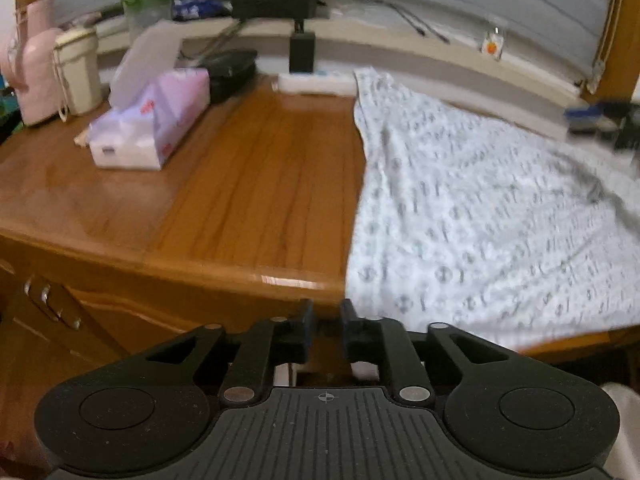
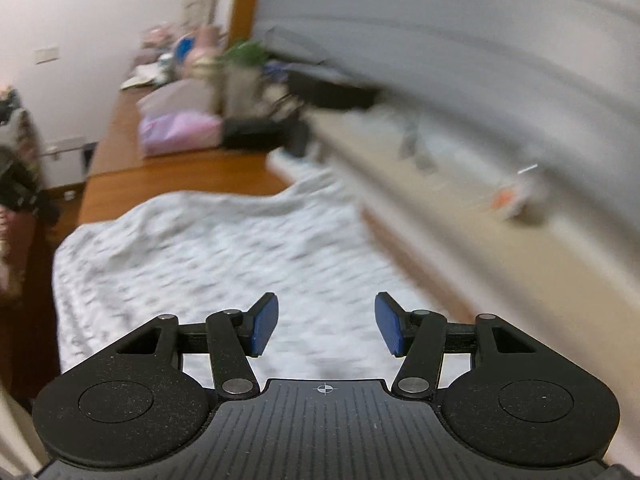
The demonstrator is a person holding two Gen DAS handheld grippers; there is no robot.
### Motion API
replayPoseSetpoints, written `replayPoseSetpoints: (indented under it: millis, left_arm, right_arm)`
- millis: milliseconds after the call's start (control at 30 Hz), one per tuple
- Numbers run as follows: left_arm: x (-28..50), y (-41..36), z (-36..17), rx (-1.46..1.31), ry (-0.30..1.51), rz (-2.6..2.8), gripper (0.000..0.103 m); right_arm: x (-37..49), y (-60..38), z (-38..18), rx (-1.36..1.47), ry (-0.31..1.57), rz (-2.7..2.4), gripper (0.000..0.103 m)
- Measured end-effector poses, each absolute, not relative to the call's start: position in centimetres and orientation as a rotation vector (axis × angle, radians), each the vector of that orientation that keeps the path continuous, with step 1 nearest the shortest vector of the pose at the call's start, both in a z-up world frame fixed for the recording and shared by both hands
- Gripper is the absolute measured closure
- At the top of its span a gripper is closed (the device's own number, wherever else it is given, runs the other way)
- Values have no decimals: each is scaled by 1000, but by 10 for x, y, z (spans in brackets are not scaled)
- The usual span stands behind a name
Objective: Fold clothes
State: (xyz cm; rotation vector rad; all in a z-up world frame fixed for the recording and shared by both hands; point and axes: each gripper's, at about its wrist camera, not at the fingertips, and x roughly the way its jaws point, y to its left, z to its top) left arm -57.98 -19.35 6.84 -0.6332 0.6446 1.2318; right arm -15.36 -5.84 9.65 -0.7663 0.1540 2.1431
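A white garment with a small grey print (image 1: 480, 220) lies spread flat over the right half of the wooden table (image 1: 260, 180), reaching the front edge. My left gripper (image 1: 328, 314) hovers at that front edge, just left of the garment's near corner. Its jaws stand a narrow gap apart with only wood showing between them. In the blurred right wrist view the same garment (image 2: 200, 260) fills the middle. My right gripper (image 2: 326, 320) hangs over its near part, its blue pads (image 2: 266, 324) wide apart and holding nothing.
A purple tissue box (image 1: 152, 128), a cream jar (image 1: 78, 72), a pink container (image 1: 32, 80) and a green-lidded bottle (image 1: 146, 4) crowd the back left. A black device (image 1: 276, 2) and cables sit on the window ledge. Bare wood lies left of the garment.
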Motion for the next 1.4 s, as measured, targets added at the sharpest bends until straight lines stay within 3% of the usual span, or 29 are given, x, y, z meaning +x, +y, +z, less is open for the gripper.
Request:
replayPoseSetpoints:
  millis: [300, 367, 433, 467, 500, 667, 767, 833, 967, 1033, 1400]
  left_arm:
    - [-539, -143, 71, -546, 576, 1165, 83]
    - [-530, -129, 63, -547, 572, 1162, 83]
    - [-524, -117, 57, -545, 562, 1166, 83]
    - [-524, -114, 56, -547, 551, 1167, 83]
    - [-524, -111, 56, -548, 540, 1168, 83]
    - [-530, -101, 62, -547, 490, 1187, 83]
    - [-531, -95, 65, -552, 471, 1193, 83]
    - [-528, -89, 65, -551, 469, 1198, 71]
    - [-517, -73, 60, -555, 475, 1184, 70]
    - [-510, -63, 57, -543, 492, 1171, 70]
    - [-484, -32, 38, -383, 643, 1035, 74]
  right_arm:
    - [-225, -43, 47, -813, 276, 2339, 51]
    - [-230, -41, 38, -828, 269, 2333, 63]
    - [-224, -38, 33, -815, 315, 2339, 84]
    - [-221, -37, 31, -808, 338, 2342, 87]
    - [-215, -38, 30, -792, 343, 2344, 99]
    - [-182, -53, 52, -640, 227, 2218, 99]
    - [-175, -51, 45, -697, 283, 2214, 98]
    - [-179, -52, 37, -737, 284, 2206, 87]
    - [-180, -54, 35, -712, 300, 2211, 75]
    - [-176, -53, 36, -687, 298, 2198, 65]
    - [-158, -47, 20, -654, 343, 2080, 65]
